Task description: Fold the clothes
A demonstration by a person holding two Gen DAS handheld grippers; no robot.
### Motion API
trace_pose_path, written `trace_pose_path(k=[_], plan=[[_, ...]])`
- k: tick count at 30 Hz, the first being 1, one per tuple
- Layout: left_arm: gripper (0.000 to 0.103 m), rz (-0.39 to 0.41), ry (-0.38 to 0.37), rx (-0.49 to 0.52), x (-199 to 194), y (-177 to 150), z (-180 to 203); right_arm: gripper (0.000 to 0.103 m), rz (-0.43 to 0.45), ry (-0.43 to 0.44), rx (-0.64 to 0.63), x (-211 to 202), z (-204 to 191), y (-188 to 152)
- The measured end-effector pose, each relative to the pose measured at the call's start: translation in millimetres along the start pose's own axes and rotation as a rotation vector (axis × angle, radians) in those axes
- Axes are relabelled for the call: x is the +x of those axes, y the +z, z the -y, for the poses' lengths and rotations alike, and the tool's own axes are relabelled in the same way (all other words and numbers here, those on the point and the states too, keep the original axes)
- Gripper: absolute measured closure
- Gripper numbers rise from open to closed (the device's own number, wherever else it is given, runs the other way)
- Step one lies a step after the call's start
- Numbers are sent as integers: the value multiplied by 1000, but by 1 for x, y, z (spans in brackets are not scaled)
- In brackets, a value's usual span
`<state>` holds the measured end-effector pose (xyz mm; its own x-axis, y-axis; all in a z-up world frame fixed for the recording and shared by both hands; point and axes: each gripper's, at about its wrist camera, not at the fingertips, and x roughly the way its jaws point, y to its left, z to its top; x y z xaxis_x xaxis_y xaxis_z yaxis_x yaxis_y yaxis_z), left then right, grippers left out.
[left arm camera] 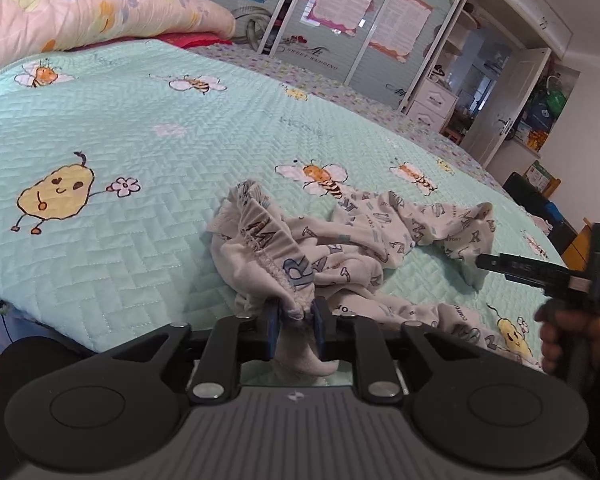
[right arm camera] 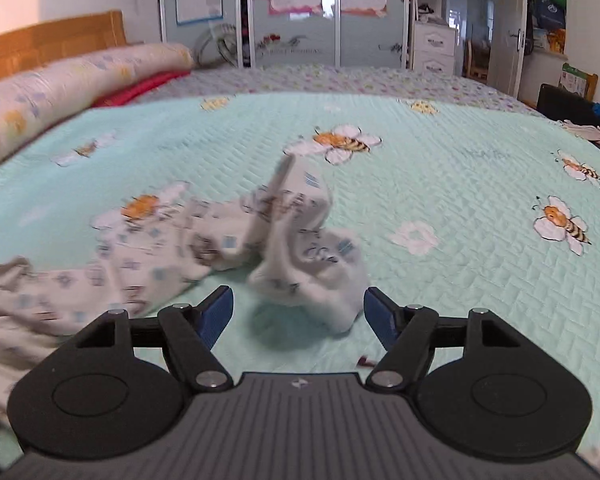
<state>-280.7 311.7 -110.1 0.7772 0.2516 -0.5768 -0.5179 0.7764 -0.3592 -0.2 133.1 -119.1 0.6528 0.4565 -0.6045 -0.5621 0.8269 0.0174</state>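
Observation:
A white garment (left arm camera: 340, 248) printed with blue and brown letters lies crumpled on the mint quilted bedspread (left arm camera: 140, 128), near the bed's front edge. My left gripper (left arm camera: 296, 320) is shut on its gathered elastic hem, and a tail of cloth hangs down between the fingers. In the right wrist view the garment (right arm camera: 292, 240) is blurred. One bunched end stands up just ahead of my right gripper (right arm camera: 298, 304), whose blue pads (right arm camera: 220, 312) stand wide apart and touch nothing. From the left wrist view the right gripper (left arm camera: 484, 262) is at the garment's far right end, held by a hand (left arm camera: 560, 336).
A rolled floral quilt (left arm camera: 80, 4) and a red cloth (left arm camera: 188, 38) lie at the head of the bed by a wooden headboard (right arm camera: 52, 40). Mirrored wardrobe doors (right arm camera: 292, 12), white drawers (right arm camera: 434, 48) and an open door (right arm camera: 508, 32) stand beyond the bed. Dark furniture (right arm camera: 572, 108) stands at the right.

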Motion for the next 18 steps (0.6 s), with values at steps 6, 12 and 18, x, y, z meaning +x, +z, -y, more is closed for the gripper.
trace_pose_path(k=[6, 12, 18], plan=[[91, 28, 24, 100, 29, 42, 22, 99, -19, -68, 46, 50, 20, 49], [91, 346, 13, 240, 13, 150, 66, 91, 304, -216, 216, -4, 102, 152], [86, 305, 160, 143, 46, 137, 45, 30, 147, -119, 114, -36, 133, 103]])
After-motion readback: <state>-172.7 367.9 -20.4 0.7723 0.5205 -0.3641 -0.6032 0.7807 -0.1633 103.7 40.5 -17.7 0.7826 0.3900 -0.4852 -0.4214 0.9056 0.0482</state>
